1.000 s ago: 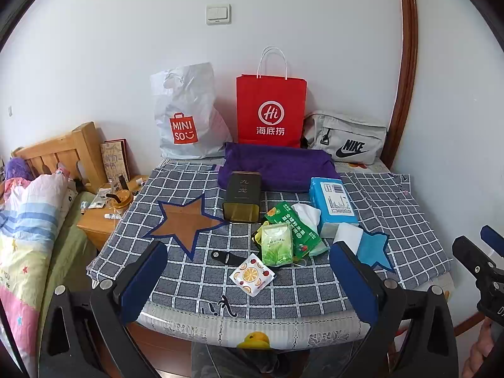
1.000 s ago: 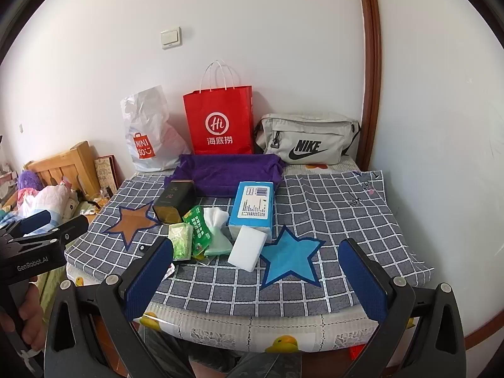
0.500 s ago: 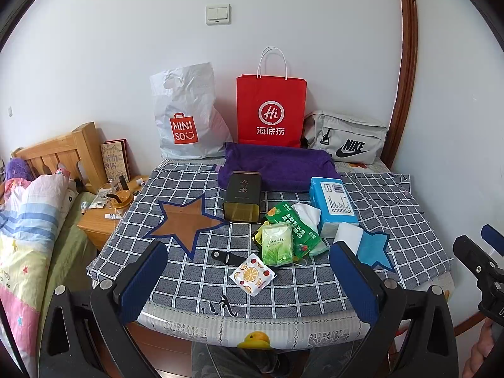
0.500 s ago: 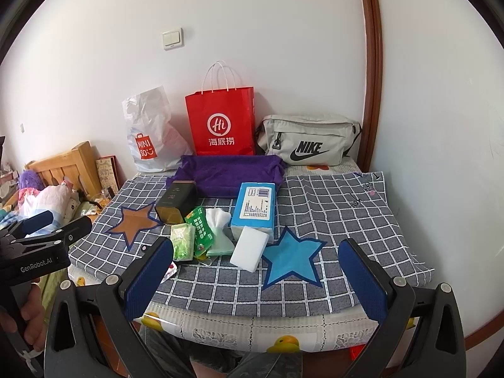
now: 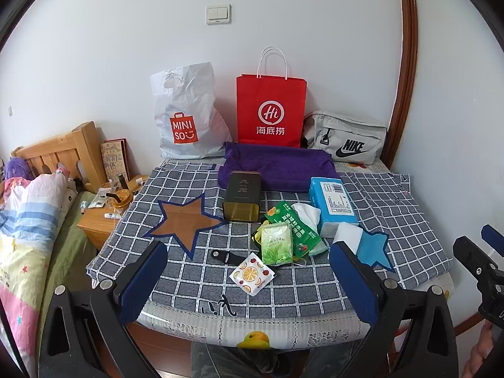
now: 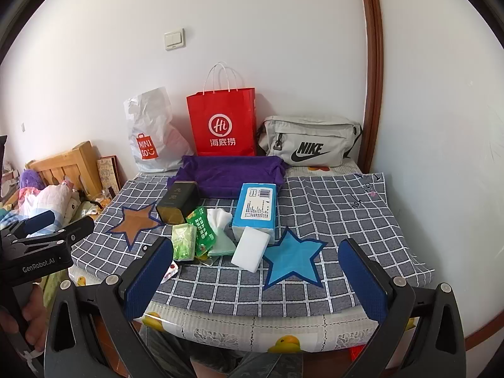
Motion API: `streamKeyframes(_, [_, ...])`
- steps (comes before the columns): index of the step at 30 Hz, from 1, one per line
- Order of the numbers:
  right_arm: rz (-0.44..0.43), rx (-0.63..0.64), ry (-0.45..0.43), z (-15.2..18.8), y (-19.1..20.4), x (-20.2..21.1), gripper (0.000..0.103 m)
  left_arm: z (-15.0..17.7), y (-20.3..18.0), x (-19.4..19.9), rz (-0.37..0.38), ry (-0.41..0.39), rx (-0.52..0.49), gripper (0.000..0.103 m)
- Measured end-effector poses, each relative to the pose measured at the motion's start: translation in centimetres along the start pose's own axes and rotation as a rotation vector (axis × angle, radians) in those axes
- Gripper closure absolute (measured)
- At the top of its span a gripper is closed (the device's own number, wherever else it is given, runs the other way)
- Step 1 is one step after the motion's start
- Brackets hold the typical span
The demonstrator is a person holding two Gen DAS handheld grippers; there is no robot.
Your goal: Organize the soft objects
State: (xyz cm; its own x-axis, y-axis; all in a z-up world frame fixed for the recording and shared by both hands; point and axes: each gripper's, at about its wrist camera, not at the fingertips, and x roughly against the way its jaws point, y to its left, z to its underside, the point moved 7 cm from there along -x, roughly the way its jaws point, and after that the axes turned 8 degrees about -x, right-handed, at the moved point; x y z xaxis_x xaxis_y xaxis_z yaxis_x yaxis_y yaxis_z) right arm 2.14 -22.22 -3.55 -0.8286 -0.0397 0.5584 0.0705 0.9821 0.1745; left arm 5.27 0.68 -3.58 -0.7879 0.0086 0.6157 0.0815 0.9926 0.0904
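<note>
Right gripper (image 5: pixel 486 271) cut off at frame edge, jaws perhaps apart.

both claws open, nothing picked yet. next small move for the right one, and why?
Probably ease the right claw forward and down toward the white sponge. Both claws are open and empty, short of the table. The sponge lies nearest the right claw, at the front of the pile, leaning on the blue tissue pack, its near end free on the cloth.
</note>
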Motion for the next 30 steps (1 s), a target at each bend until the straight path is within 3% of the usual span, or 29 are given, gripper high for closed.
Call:
streamKeyframes(17, [-0.016, -0.012, -0.001, 0.2, 0.0, -0.7, 0.0, 0.1, 0.0, -0.2, -0.001, 0.005, 0.002, 0.0])
streamKeyframes(30, [-0.014, -0.071, 0.091, 3.2, -2.4, -6.2, 0.0, 3.8, 1.0, -8.2, 0.011, 0.162, 0.035, 0.0])
